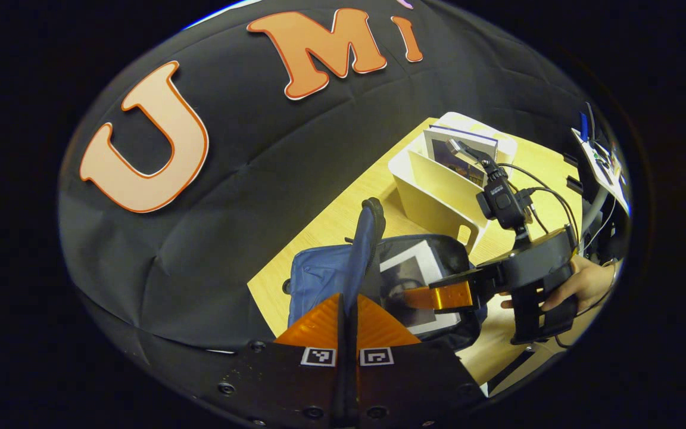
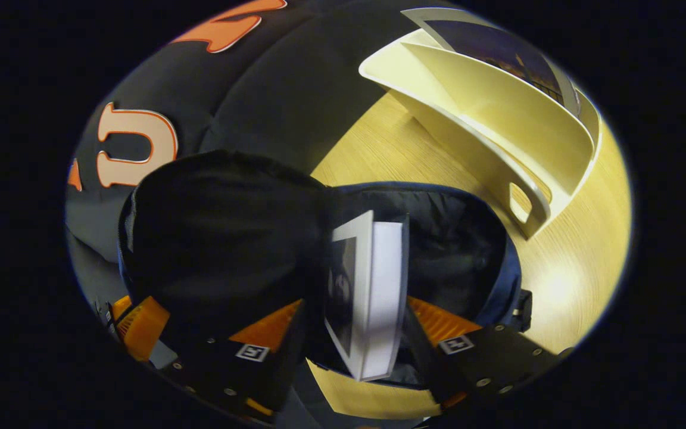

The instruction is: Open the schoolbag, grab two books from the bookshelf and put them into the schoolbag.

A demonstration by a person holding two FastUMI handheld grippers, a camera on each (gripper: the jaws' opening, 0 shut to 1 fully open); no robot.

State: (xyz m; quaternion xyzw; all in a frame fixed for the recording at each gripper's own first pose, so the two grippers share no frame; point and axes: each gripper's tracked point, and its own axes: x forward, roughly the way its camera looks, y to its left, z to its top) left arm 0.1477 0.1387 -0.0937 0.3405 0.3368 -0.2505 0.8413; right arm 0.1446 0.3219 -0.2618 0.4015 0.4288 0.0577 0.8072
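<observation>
- Schoolbag (image 1: 319,277), blue with a dark lining, lies open on the tabletop (image 1: 343,217); it serves as the landmark below.
- Left tool (image 1: 346,313) is clenched on the bag's raised flap (image 1: 368,238), which runs between its two fingers and stands upright over the bag mouth.
- Right tool (image 2: 364,325) is grasping a book (image 2: 373,292), one finger on each cover, page edge facing the camera; the book is inside the bag mouth, against the lining.
- In the left gripper view the same book (image 1: 405,280) shows its pale cover within the bag, with the right tool's finger (image 1: 438,296) across it and a hand (image 1: 584,283) holding that tool beyond the bag.
- Bookshelf (image 1: 438,190), cream, stands on the tabletop just behind the bag; a second book (image 1: 459,152) stands upright in it.
</observation>
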